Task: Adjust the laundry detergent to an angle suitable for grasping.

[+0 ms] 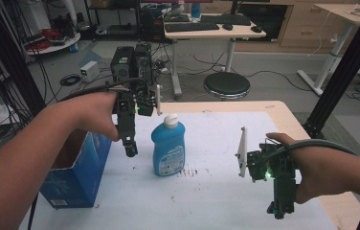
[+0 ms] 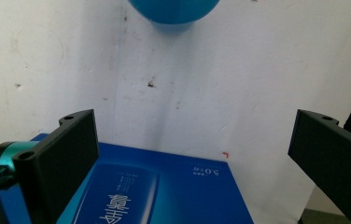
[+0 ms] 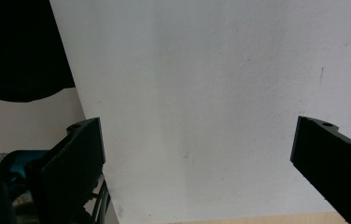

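Blue bottle (image 1: 168, 149) with white cap stands upright near the middle of the white table cover (image 1: 216, 191), label facing the camera. Open blue cardboard box (image 1: 77, 167) sits at the table's left edge, just left of the bottle, not touching it.

Left gripper (image 1: 130, 149) is held above the table between box and bottle, pointing down; in the left gripper view its jaws are spread wide with nothing between them, box top (image 2: 159, 191) below and bottle's rounded edge (image 2: 173, 9) at the top of frame.

Right gripper (image 1: 277, 210) is over the right front of the table, well apart from the bottle, jaws wide open, empty, bare white cover (image 3: 211, 93) under them.
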### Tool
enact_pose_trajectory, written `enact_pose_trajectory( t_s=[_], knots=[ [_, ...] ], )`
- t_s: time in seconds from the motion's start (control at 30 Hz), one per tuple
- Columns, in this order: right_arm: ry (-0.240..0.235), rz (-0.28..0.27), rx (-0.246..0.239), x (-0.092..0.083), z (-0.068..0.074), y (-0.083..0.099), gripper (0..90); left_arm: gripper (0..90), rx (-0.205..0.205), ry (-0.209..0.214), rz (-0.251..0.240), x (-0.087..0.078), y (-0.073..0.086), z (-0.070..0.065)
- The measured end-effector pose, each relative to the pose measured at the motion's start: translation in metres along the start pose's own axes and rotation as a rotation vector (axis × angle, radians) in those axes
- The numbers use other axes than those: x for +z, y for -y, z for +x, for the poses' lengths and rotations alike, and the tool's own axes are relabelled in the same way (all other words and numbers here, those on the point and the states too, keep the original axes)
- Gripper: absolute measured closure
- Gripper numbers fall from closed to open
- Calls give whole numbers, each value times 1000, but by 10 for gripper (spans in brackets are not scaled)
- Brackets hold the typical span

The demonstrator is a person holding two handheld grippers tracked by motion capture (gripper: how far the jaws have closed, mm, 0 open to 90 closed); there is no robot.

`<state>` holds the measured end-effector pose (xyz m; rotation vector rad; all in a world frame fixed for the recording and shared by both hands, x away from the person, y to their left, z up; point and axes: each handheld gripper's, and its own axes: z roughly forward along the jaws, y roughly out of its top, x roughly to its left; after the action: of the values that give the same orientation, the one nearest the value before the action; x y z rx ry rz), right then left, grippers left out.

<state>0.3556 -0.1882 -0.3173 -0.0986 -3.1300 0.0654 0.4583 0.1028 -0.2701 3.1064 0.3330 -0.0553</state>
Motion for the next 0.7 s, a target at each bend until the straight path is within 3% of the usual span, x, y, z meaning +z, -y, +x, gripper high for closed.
enact_pose_trajectory(
  t_s=[0.27,0.7],
  knots=[
    [8,-12,-10,-3,3,1,19,17,-17,-1,-11,-4,2,-3],
    [31,-12,-8,-5,2,1,19,17,5,-4,5,-2,-4,-7]
  ],
)
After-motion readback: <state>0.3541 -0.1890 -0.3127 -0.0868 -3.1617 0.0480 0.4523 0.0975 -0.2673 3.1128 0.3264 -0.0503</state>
